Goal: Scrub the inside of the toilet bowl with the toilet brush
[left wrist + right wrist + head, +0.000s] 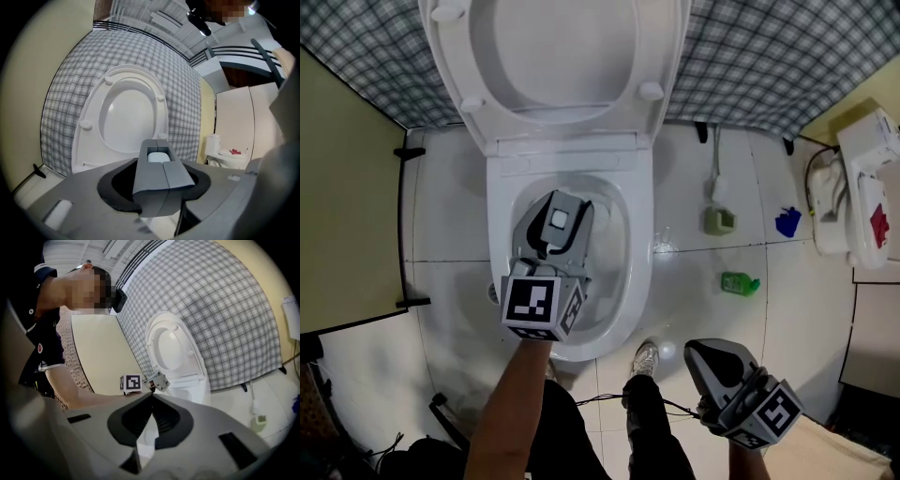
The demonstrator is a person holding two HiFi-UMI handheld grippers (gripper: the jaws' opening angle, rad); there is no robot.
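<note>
The white toilet (639, 272) stands with its seat and lid (553, 56) raised against the plaid wall. My left gripper (558, 202) hangs over the bowl, shut on the pale top end of the toilet brush handle (558, 219). In the left gripper view the handle end (157, 157) sits in the pocket between the closed grey jaws (156, 149). The brush head is hidden below the gripper. My right gripper (692, 352) stays low at the front right, away from the bowl. Its jaws meet at the tips (151, 393), shut on nothing.
On the tiled floor right of the toilet lie a green bottle (739, 283), a blue object (787, 222) and an olive holder (719, 220) with a white stick. A second white fixture (853, 197) stands far right. A cream partition (347, 187) closes the left. My shoe (645, 358) is by the bowl's front.
</note>
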